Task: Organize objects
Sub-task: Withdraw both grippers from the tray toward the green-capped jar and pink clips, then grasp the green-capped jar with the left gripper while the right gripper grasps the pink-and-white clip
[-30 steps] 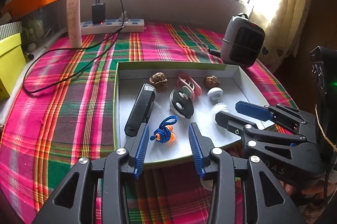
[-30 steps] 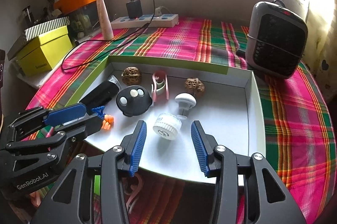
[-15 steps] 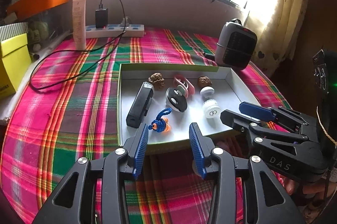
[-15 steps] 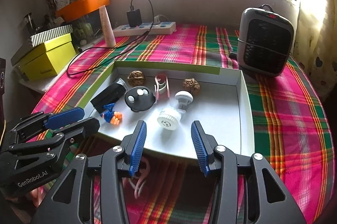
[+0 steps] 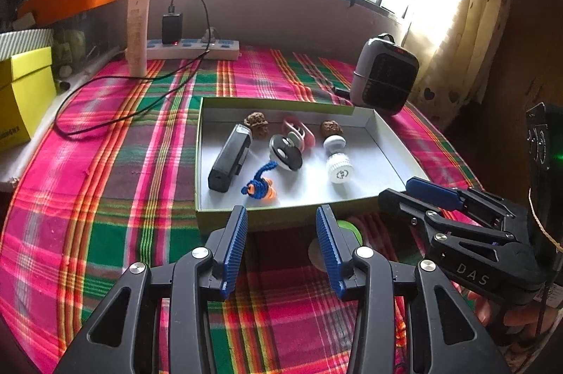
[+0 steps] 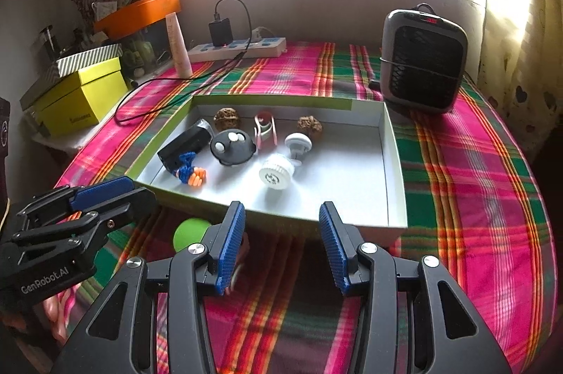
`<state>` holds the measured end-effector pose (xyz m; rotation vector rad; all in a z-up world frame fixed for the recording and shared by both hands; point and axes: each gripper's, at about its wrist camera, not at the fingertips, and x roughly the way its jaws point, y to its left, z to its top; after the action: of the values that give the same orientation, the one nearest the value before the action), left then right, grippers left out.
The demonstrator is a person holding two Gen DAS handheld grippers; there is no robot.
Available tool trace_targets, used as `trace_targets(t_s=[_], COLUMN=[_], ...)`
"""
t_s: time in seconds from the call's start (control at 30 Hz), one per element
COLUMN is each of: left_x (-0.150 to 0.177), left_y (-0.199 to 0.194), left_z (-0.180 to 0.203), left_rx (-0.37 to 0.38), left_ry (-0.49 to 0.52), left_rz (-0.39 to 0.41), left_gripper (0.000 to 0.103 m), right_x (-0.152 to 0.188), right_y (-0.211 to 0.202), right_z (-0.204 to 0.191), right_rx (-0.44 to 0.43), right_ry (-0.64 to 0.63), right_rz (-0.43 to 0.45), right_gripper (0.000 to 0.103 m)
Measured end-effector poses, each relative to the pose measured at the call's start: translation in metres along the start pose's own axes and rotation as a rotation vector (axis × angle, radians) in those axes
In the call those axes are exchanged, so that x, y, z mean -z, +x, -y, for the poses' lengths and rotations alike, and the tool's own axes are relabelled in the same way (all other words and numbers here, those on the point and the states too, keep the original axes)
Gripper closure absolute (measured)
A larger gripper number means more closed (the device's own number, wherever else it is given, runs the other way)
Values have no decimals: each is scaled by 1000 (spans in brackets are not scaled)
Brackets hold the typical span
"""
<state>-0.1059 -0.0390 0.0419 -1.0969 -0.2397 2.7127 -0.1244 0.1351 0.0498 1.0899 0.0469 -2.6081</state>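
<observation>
Table surface covered by a plaid cloth (image 6: pixel 457 170) in pink, green and orange. Lying directly on it: a shallow green-sided box (image 6: pixel 396 163) with white interior, near centre; a small grey heater (image 6: pixel 422 61) just beyond the box's far right corner; a white power strip (image 6: pixel 239 48) along the far edge, with a black charger (image 6: pixel 220 32) plugged in and its cable (image 5: pixel 88 89) trailing over the cloth; an upright pale tube (image 5: pixel 138 34) beside the strip; a green round object (image 6: pixel 188 233) — partly hidden — just in front of the box's near wall.
</observation>
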Motion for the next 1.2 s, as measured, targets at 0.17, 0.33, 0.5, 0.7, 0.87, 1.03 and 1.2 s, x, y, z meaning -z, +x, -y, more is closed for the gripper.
trace_targets(t_s=[0.17, 0.33, 0.5, 0.7, 0.87, 1.03, 1.2], left_x=[7, 10, 12, 12, 11, 11, 12], left_y=[1, 3, 6, 12, 18, 24, 25], left_z=[8, 17, 25, 34, 38, 38, 35], left_rx=[28, 59, 72, 70, 62, 43, 29], left_ry=[16, 29, 42, 62, 71, 73, 60], left_rz=[-17, -29, -44, -58, -71, -83, -84], left_gripper=[63, 59, 58, 57, 57, 57, 57], right_x=[10, 19, 25, 30, 34, 36, 37], right_y=[-8, -13, -19, -22, -21, -22, -20], right_z=[2, 7, 13, 16, 18, 20, 21], right_rx=[9, 7, 8, 10, 9, 11, 9], right_ry=[-4, 11, 21, 24, 26, 31, 32], right_rz=[4, 0, -1, -3, -12, -15, -19], right_gripper=[58, 58, 58, 58, 58, 58, 58])
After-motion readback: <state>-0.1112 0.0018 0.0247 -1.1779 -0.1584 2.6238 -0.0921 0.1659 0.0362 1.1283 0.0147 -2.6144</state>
